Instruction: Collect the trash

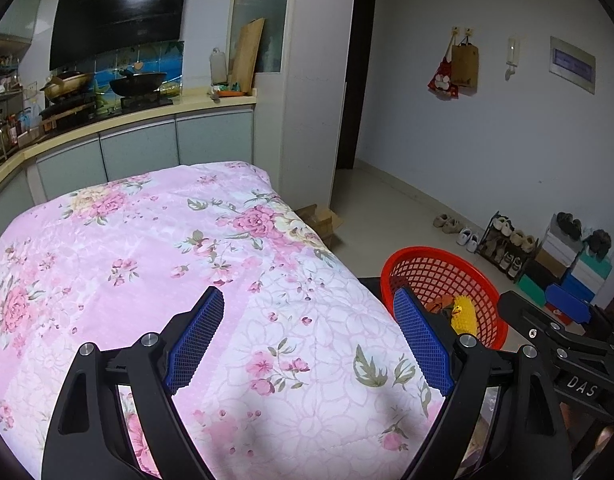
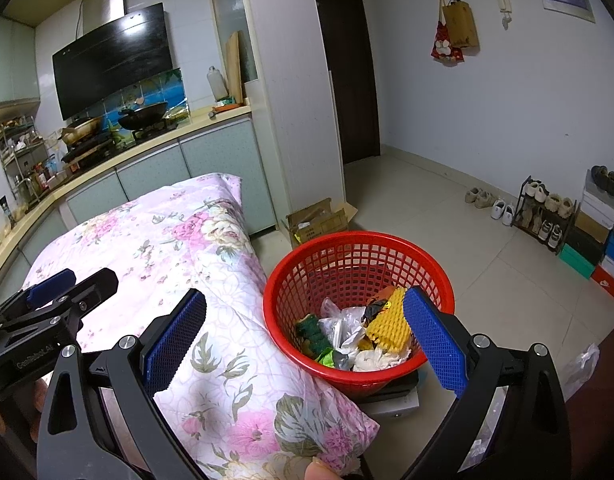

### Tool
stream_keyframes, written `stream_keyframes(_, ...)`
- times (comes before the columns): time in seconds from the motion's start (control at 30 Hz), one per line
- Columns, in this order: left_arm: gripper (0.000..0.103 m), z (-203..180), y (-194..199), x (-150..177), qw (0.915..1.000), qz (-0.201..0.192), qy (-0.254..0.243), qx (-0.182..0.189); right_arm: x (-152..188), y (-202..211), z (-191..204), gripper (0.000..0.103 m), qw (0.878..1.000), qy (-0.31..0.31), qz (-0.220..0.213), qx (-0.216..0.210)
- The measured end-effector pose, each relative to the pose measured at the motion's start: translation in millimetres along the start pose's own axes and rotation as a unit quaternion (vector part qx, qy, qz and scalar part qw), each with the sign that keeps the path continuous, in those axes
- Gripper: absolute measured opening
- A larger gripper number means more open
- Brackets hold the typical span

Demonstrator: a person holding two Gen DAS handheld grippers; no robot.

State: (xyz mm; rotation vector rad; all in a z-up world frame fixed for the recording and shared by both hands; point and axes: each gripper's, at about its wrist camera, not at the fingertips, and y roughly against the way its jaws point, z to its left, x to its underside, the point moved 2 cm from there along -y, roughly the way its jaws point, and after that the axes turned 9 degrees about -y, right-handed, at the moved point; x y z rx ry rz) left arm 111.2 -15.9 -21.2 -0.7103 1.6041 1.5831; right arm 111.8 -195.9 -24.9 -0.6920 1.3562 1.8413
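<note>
A red mesh basket point(image 2: 359, 244) stands right of the pink floral quilt point(image 2: 211, 272). It holds several pieces of trash: yellow foam netting point(image 2: 389, 326), crumpled white paper point(image 2: 377, 360), clear plastic point(image 2: 343, 326) and a green scrap point(image 2: 309, 328). My right gripper point(image 2: 307, 332) is open and empty, above the quilt's edge and the basket's near side. My left gripper point(image 1: 311, 336) is open and empty over the quilt point(image 1: 167, 248). The basket point(image 1: 435, 258) shows at its right. The right gripper point(image 1: 563, 312) appears at the far right; the left gripper point(image 2: 63, 284) at the far left.
A kitchen counter point(image 1: 147, 118) with woks runs behind the quilt. An open cardboard box point(image 2: 319, 220) sits on the floor by the white pillar. A shoe rack point(image 2: 545, 216), loose shoes and stacked shoeboxes line the right wall. The basket rests on a flat box point(image 2: 399, 400).
</note>
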Motion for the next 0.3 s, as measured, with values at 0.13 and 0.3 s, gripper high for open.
stream_keyframes(0.13, 0.084, 7, 3, 3, 0.9999, 0.007, 0.003, -0.012, 3, 4, 1, 0.096, 1.000, 0.005, 0.000, -0.001)
stream_keyframes(0.3, 0.084, 35, 14, 16, 0.9989, 0.025, 0.016, -0.037, 19, 7, 14, 0.096, 1.000, 0.021, 0.008, -0.015)
